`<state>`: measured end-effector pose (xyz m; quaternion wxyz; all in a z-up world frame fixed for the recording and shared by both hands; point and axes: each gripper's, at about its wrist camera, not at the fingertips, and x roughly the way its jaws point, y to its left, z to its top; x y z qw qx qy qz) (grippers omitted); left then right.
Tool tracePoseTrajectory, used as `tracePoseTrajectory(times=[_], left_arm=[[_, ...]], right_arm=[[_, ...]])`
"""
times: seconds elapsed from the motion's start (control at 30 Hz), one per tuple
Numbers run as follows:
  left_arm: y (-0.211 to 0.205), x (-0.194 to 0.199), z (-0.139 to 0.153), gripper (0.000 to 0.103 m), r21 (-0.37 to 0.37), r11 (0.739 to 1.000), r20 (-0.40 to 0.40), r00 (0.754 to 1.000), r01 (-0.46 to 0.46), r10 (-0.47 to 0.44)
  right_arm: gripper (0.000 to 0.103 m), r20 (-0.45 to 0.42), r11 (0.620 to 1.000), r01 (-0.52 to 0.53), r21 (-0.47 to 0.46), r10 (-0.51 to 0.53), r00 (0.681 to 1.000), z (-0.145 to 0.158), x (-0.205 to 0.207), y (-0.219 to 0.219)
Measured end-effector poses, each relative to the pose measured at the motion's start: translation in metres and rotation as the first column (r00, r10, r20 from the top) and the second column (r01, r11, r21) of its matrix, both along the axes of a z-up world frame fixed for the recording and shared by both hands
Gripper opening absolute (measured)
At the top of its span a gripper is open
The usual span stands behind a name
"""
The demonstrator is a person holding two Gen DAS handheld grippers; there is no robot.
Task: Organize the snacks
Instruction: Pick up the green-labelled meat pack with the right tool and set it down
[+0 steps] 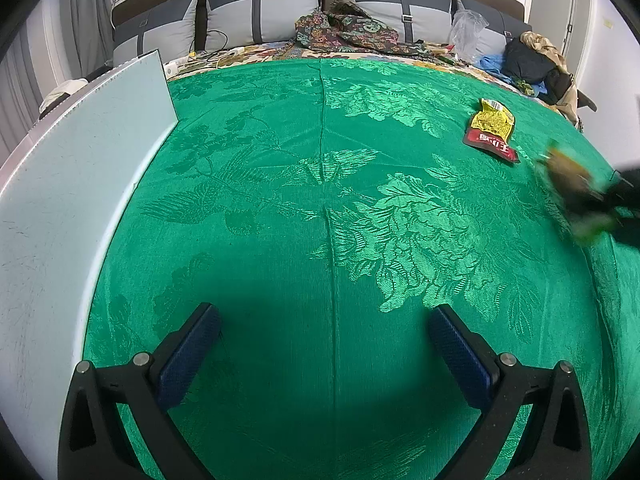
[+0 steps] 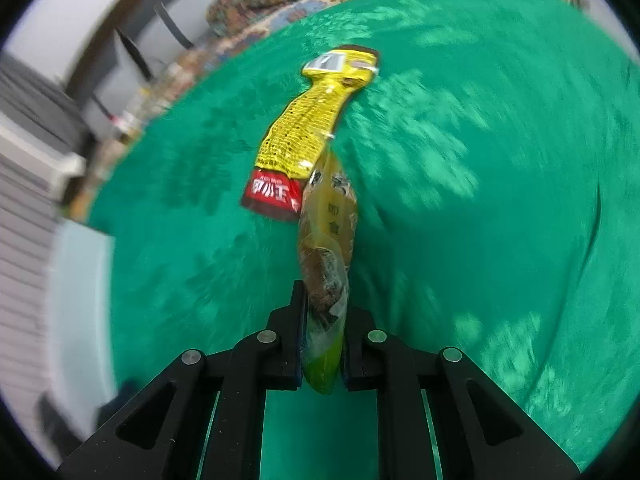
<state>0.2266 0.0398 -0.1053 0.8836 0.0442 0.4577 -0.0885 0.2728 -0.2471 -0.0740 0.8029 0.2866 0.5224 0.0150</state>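
My right gripper is shut on a yellow-green snack packet and holds it edge-on above the green bedspread. A yellow and red snack packet lies flat on the spread just beyond it. In the left wrist view that yellow and red packet lies at the far right, and my right gripper with its packet shows blurred at the right edge. My left gripper is open and empty over the spread.
A pale blue-white box stands along the left side of the bed, also at the left of the right wrist view. Pillows, patterned cloth, a plastic bag and dark clothes lie at the headboard.
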Motion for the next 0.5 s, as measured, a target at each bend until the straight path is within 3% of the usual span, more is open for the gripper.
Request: tracePoseTrajectory(times=[0.07,0.1,0.13,0.17,0.23,0.27,0.5], left_arm=[[0.0,0.0,0.0,0.103,-0.001,1.0,0.0,1.0,0.0,0.0],[0.0,0.0,0.0,0.103,-0.001,1.0,0.0,1.0,0.0,0.0],[0.0,0.0,0.0,0.103,-0.001,1.0,0.0,1.0,0.0,0.0],[0.0,0.0,0.0,0.103,0.0,1.0,0.0,1.0,0.0,0.0],[0.0,0.0,0.0,0.103,0.0,1.0,0.0,1.0,0.0,0.0],[0.0,0.0,0.0,0.103,0.0,1.0,0.0,1.0,0.0,0.0],[0.0,0.0,0.0,0.103,-0.001,1.0,0.0,1.0,0.0,0.0]], right_arm=[[0.016,0.043,0.988,0.007,0.152,-0.013,0.999,-0.004,-0.033,-0.03],[0.018,0.047,0.985,0.005,0.171,-0.013,0.999,-0.005,-0.043,-0.038],[0.023,0.053,0.987,0.001,0.161,-0.01,0.999,-0.005,-0.057,-0.05],[0.04,0.062,0.994,0.005,0.111,-0.012,0.998,-0.003,-0.071,-0.061],[0.063,0.101,0.999,0.025,0.035,-0.028,0.995,0.005,-0.094,-0.075],[0.067,0.133,0.999,0.039,0.004,-0.039,0.99,0.01,-0.108,-0.082],[0.069,0.229,0.978,0.09,-0.19,-0.045,0.972,0.016,-0.166,-0.077]])
